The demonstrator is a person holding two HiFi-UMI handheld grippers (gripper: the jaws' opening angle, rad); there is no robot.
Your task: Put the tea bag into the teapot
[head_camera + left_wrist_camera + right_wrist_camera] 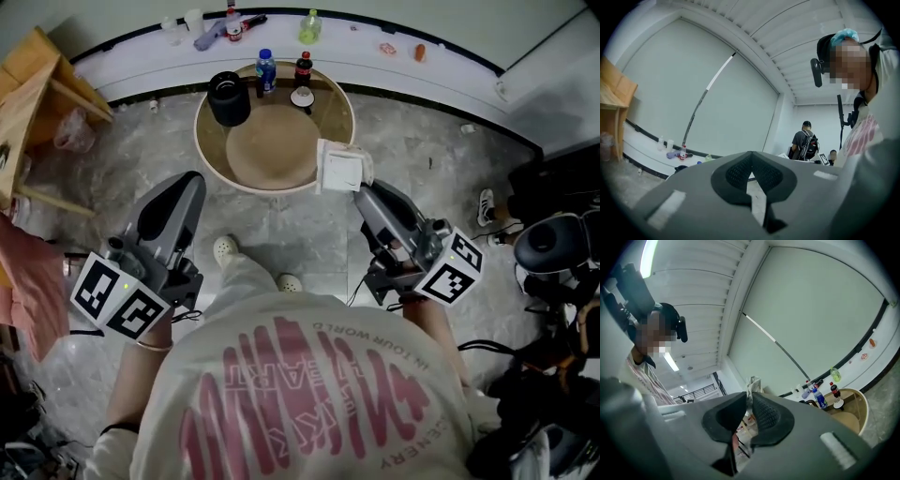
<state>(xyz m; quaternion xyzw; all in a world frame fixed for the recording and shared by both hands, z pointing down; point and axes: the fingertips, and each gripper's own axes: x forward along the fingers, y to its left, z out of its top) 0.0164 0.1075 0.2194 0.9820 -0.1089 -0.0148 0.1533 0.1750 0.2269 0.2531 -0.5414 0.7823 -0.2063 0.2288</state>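
A black teapot (pixel 228 98) stands at the back left of a round tan table (pixel 272 150). My right gripper (pixel 361 190) is shut on a white tea bag packet (pixel 339 167), held at the table's right rim, level with its near half. In the right gripper view the packet (pixel 752 383) pokes up from between the closed pads (pixel 766 413). My left gripper (pixel 192 178) hangs over the floor, short of the table's near left edge. It is shut with nothing in it, and its pads (pixel 736 172) meet in the left gripper view.
A blue-label bottle (pixel 266 70), a cola bottle (pixel 303 67) and a small white dish (pixel 302 97) stand by the teapot. A white curved ledge (pixel 375 56) with bottles runs behind. Wooden furniture (pixel 37 94) is at the left, bags and shoes (pixel 487 211) at the right.
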